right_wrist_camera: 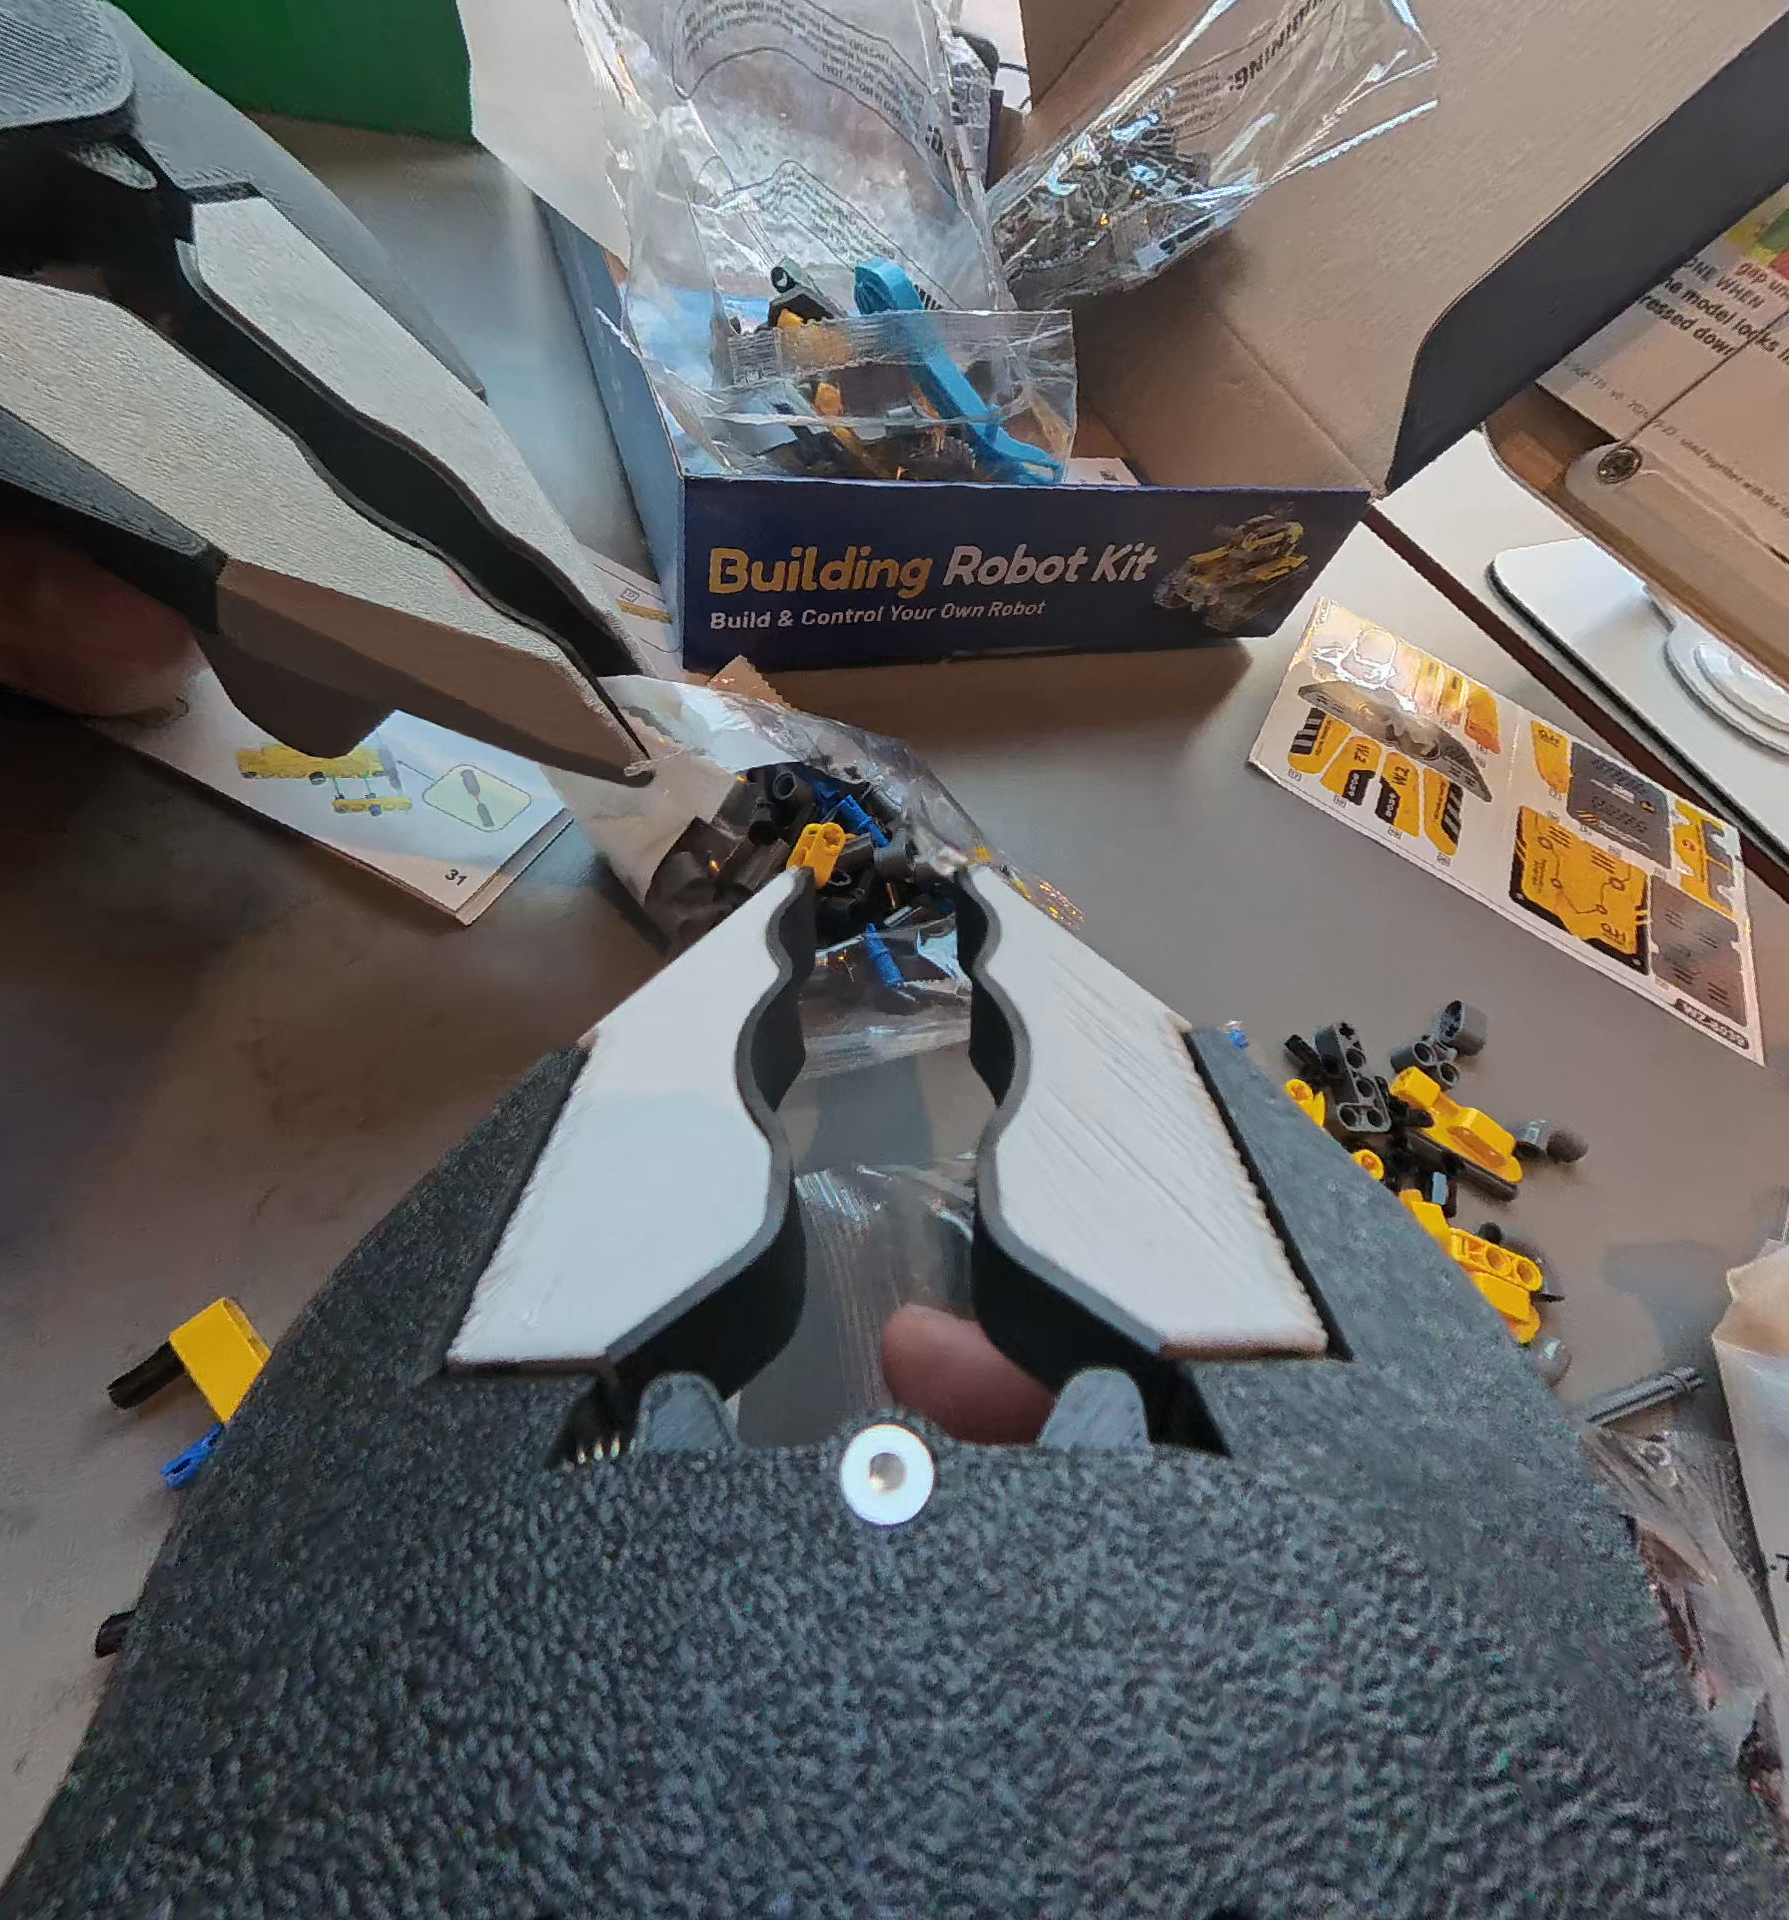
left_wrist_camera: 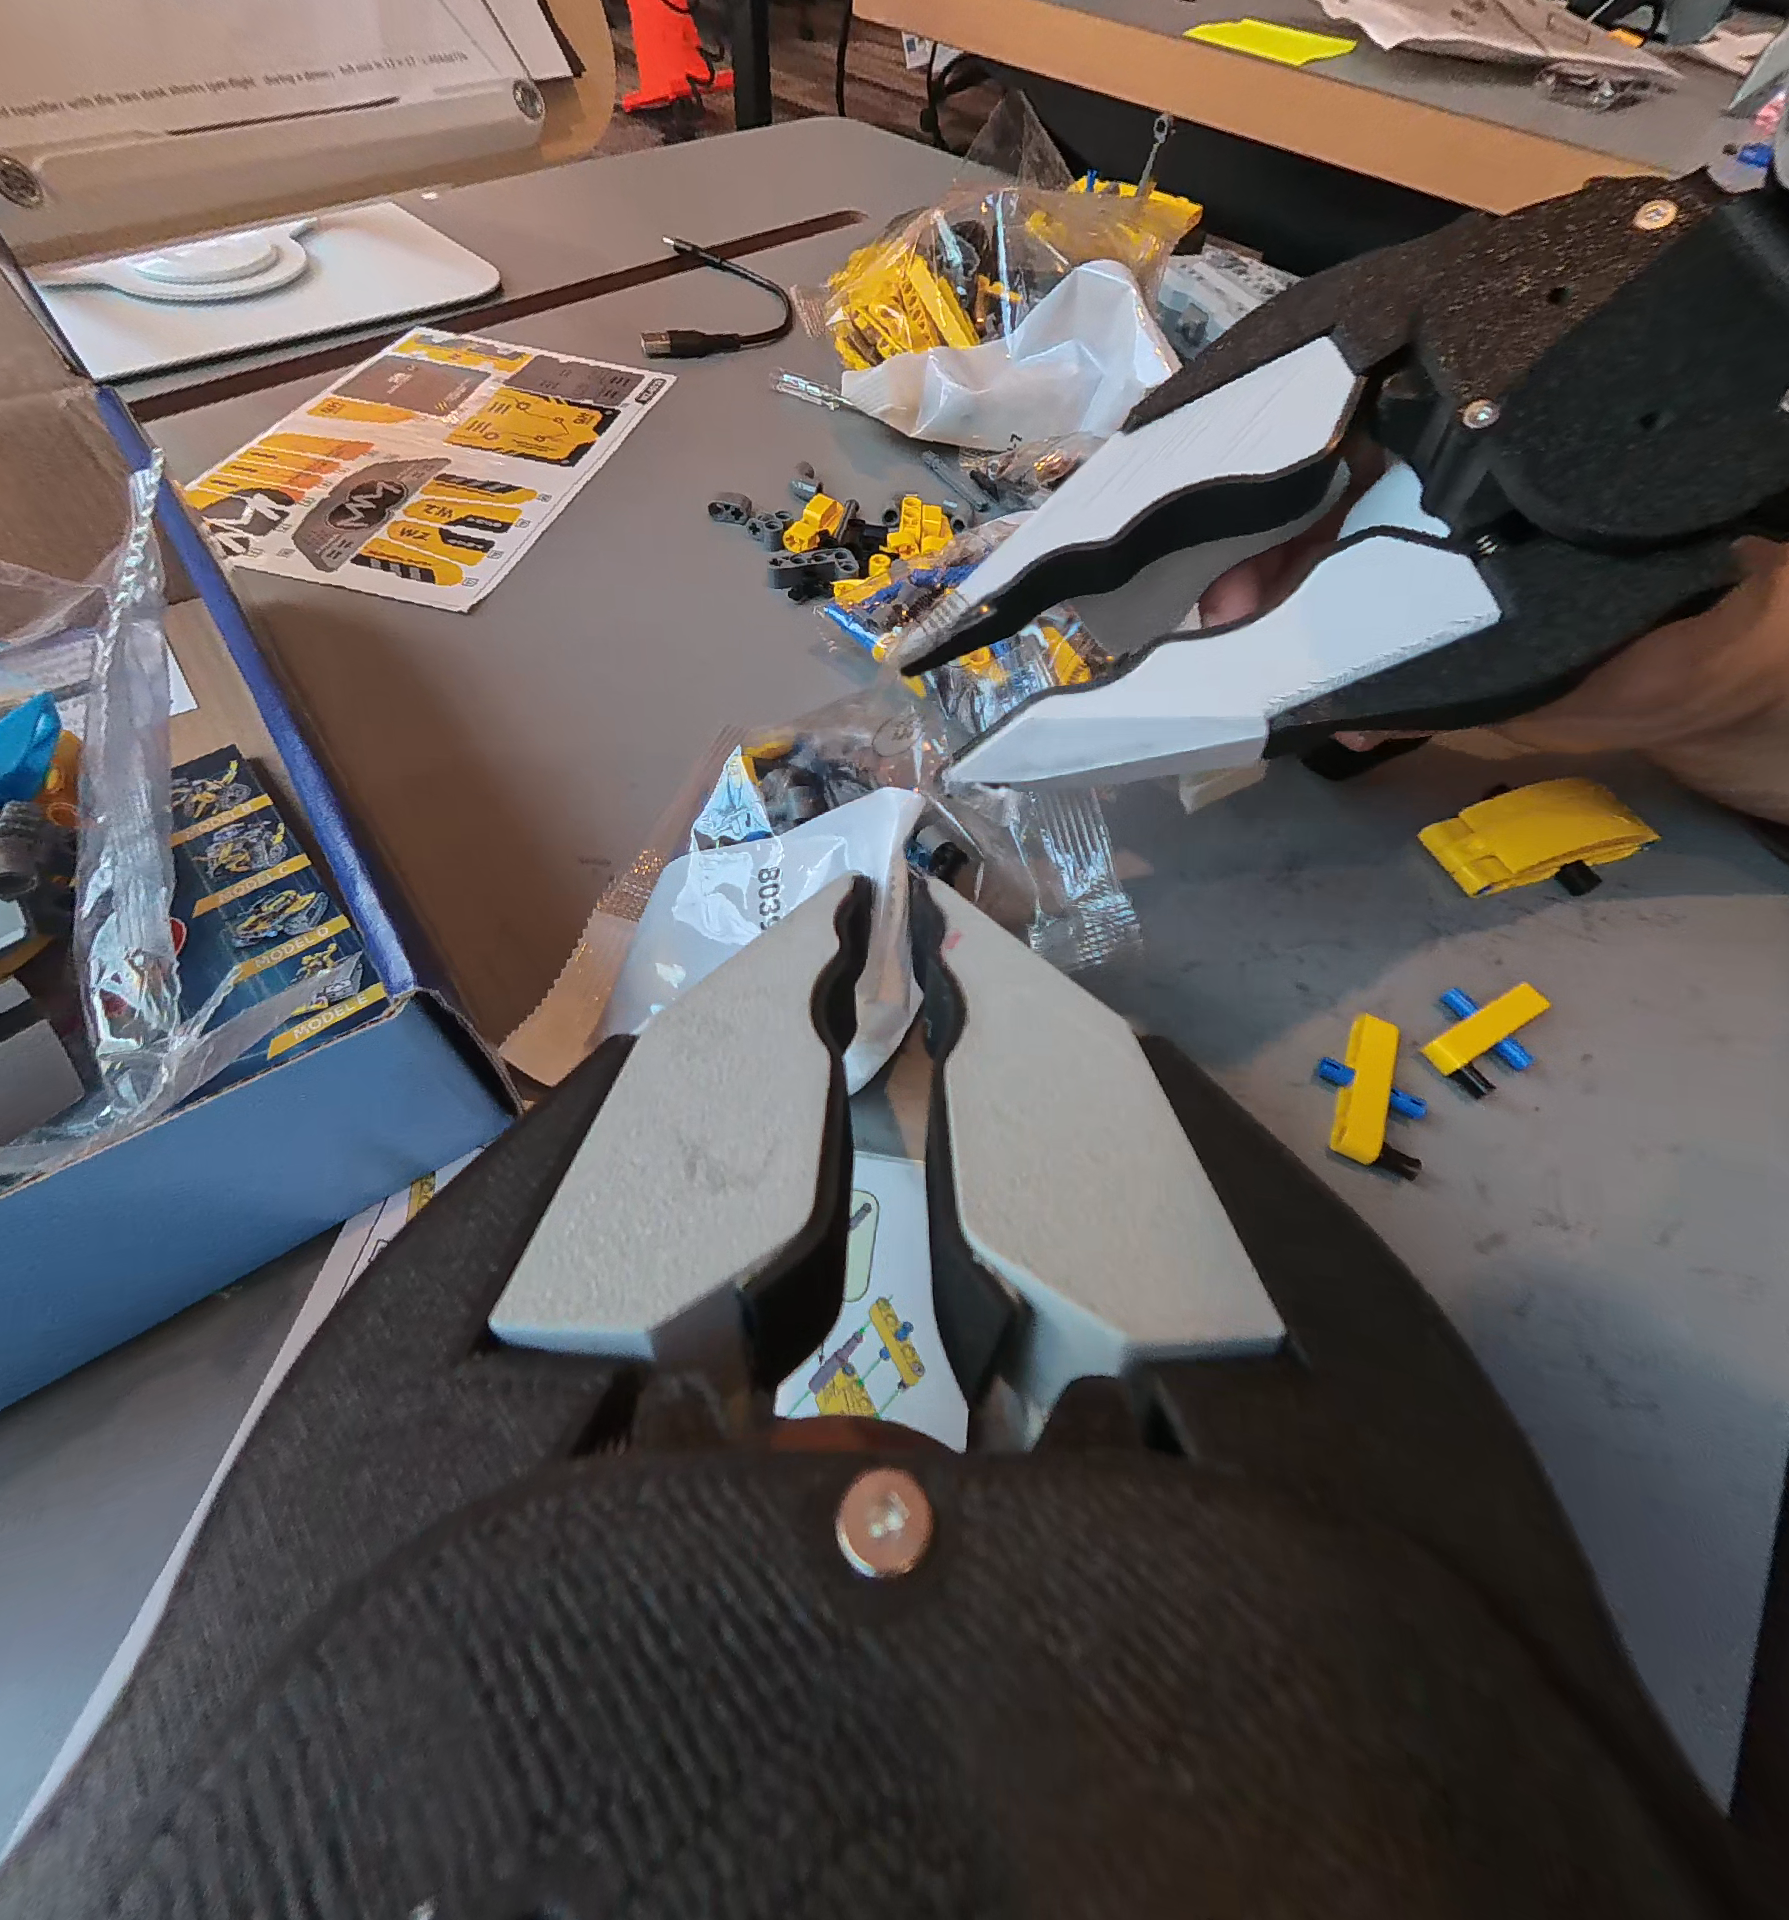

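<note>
Pinching the white end of a clear plastic bag of parts (left_wrist_camera: pixel 765 894), the left claw (left_wrist_camera: pixel 890 894) had its two fingers pressed nearly together on the film. The bag lay on the grey table (left_wrist_camera: pixel 516 727), its far end holding black, blue and yellow pieces. The right claw (right_wrist_camera: pixel 879 883) hovered over that same bag from the opposite side, its fingers spread apart, the bag's parts showing in the gap between the tips; whether they touched the film could not be told. To the left stood an open blue kit box (right_wrist_camera: pixel 973 571) with more bags inside. A sticker sheet (left_wrist_camera: pixel 433 468), a loose pile of small parts (right_wrist_camera: pixel 1420 1132) and an instruction booklet (right_wrist_camera: pixel 433 821) lay nearby on the table.
</note>
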`<control>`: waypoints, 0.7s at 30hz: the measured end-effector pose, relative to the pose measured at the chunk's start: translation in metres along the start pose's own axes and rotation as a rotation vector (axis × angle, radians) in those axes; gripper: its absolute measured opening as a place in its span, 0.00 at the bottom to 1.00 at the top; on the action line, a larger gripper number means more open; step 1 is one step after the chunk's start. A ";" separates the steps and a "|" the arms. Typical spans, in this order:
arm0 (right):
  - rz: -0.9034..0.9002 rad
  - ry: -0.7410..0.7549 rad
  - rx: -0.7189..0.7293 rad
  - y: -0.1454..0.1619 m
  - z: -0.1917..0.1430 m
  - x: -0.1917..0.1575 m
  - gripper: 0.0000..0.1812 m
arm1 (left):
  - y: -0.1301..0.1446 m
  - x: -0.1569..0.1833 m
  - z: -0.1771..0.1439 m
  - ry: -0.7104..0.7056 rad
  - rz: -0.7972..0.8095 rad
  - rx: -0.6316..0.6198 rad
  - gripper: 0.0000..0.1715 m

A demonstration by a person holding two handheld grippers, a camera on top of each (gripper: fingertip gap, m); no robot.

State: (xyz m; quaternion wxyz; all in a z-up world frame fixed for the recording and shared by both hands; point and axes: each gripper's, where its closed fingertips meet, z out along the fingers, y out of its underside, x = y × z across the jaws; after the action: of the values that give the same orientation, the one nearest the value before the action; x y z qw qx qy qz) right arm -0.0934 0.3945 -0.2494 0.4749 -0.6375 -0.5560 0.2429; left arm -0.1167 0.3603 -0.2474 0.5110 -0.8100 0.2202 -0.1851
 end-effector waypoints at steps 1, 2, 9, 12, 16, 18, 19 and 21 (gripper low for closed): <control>0.006 -0.003 0.002 0.000 0.000 0.000 0.14 | 0.000 0.000 0.000 -0.002 -0.001 0.001 0.03; 0.011 -0.004 0.005 -0.001 0.000 0.000 0.14 | 0.000 0.000 0.000 -0.002 -0.001 0.001 0.03; -0.011 -0.009 0.027 -0.005 -0.001 -0.006 0.14 | -0.003 -0.004 -0.003 0.002 -0.039 0.028 0.01; -0.023 -0.015 0.069 -0.013 -0.005 -0.009 0.14 | -0.006 -0.005 -0.005 0.020 -0.069 0.047 0.01; -0.055 -0.055 0.096 -0.018 -0.010 -0.017 0.11 | -0.008 -0.008 -0.007 0.036 -0.087 0.062 0.04; -0.074 -0.113 0.074 -0.013 -0.010 -0.026 0.07 | -0.008 -0.007 -0.011 0.045 -0.085 0.067 0.06; -0.079 -0.116 0.061 -0.010 -0.009 -0.027 0.07 | -0.006 -0.007 -0.013 0.037 -0.075 0.054 0.09; -0.083 -0.120 0.029 -0.004 -0.008 -0.028 0.08 | -0.003 -0.004 -0.018 0.017 -0.056 0.014 0.17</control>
State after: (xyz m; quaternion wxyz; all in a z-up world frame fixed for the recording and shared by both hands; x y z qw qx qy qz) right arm -0.0961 0.3653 -0.2484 0.4597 -0.5914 -0.6056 0.2687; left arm -0.1288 0.3504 -0.2375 0.5093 -0.8107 0.2006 -0.2079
